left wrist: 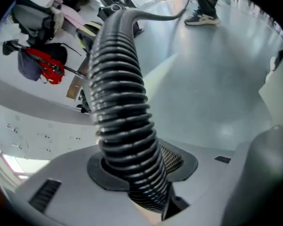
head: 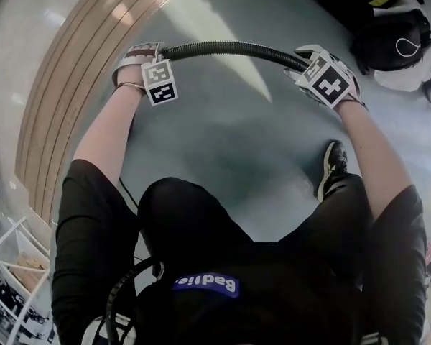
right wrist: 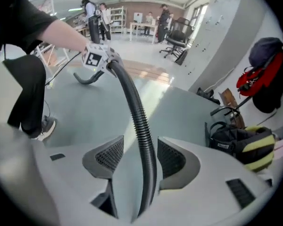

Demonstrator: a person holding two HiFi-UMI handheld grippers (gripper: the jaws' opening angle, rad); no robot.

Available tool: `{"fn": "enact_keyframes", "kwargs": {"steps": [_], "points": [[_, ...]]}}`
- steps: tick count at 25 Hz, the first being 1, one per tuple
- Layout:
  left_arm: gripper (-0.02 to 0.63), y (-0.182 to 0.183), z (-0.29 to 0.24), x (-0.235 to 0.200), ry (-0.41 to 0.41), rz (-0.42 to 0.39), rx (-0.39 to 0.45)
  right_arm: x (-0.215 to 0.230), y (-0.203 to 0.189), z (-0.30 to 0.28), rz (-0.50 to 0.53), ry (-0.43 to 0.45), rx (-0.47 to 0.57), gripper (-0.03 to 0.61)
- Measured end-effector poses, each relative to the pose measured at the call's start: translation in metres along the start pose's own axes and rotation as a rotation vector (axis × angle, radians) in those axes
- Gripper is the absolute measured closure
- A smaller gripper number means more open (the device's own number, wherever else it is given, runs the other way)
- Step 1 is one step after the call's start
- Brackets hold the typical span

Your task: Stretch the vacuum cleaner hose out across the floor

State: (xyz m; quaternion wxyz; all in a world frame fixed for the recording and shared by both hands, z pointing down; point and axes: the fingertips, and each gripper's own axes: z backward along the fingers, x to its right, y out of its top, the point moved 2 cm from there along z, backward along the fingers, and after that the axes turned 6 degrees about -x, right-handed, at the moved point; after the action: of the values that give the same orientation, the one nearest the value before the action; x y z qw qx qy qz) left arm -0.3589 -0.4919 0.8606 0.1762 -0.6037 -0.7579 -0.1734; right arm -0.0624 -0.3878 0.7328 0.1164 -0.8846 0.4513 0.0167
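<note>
- The left gripper point(head: 142, 54), at 11 o'clock in the head view, has its fingers point(left wrist: 172, 158) pinching the black ribbed hose point(head: 223, 47).
- The right gripper point(head: 307, 62), at 1 o'clock, has its fingers point(right wrist: 105, 157) spread, and the hose runs unpinched between them.
- The hose arcs from one gripper to the other at 12 o'clock, above the grey floor point(head: 237, 128).

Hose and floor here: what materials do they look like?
Hose: probably flexible black plastic; corrugated, ribbed coils with a dull sheen on the ridges. Floor: smooth grey-green sheet vinyl or coated concrete, can't tell which; semi-gloss, it reflects soft patches of light.
</note>
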Motion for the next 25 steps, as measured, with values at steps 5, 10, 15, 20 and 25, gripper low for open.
{"fn": "enact_keyframes", "kwargs": {"steps": [5, 10, 15, 20, 25], "points": [[0.43, -0.038, -0.057, 0.031, -0.092, -0.18, -0.066, -0.027, -0.039, 0.06, -0.143, -0.081, 0.029, 0.37], [0.423, -0.048, -0.099, 0.053, -0.211, -0.089, -0.078, -0.056, -0.122, 0.096, -0.263, -0.12, -0.094, 0.371], [0.376, -0.046, -0.097, 0.074, -0.261, 0.036, -0.115, -0.07, -0.17, 0.1, -0.368, -0.054, -0.108, 0.371], [0.376, -0.032, -0.053, 0.052, -0.222, 0.207, -0.016, -0.041, -0.131, 0.092, -0.29, -0.04, 0.01, 0.371], [0.376, 0.04, 0.017, 0.038, -0.19, 0.447, 0.263, -0.021, -0.105, 0.045, -0.269, 0.016, 0.151, 0.371]]}}
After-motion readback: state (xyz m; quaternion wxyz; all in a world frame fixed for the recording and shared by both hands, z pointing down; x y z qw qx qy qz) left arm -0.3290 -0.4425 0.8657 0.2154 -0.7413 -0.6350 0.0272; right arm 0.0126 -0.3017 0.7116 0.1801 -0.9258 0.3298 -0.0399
